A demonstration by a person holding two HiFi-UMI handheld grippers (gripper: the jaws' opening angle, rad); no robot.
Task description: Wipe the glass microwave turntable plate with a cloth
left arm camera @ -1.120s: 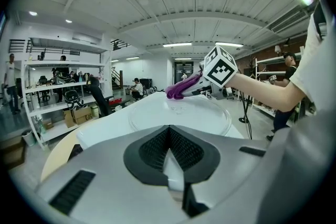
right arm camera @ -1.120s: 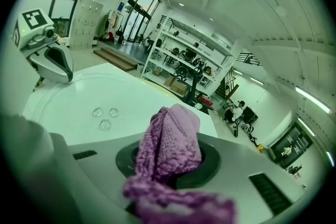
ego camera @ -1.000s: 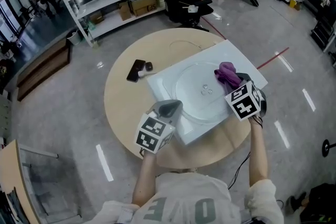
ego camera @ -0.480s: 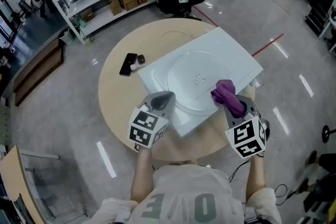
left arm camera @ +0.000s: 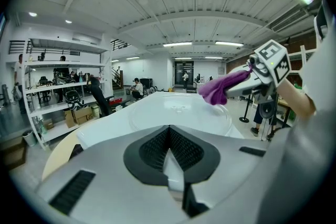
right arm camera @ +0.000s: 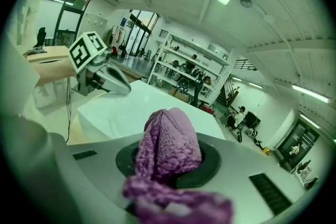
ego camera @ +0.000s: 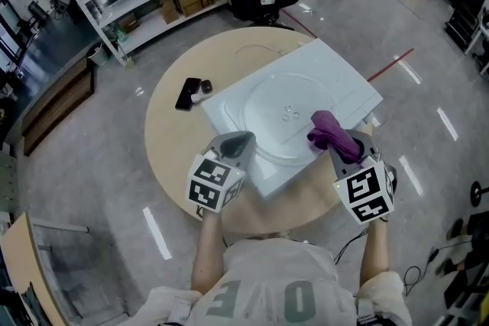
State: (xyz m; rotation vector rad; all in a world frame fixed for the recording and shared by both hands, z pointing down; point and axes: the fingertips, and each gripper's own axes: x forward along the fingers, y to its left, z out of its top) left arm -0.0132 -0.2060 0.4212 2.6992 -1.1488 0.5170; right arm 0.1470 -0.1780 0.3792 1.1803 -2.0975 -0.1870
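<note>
The right gripper point(ego camera: 338, 144) fingers are clamping the purple cloth point(ego camera: 327, 129) over the glass plate point(ego camera: 269, 104); the left gripper point(ego camera: 244, 140) fingers are pressing together, empty.

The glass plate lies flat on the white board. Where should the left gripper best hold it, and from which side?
Probably its thin rim at the near-left, coming low from the person's side, where the left gripper is. The glass plate lies flat, so only the rim offers the jaws an edge, and the right gripper holds the cloth over the near-right part.
</note>
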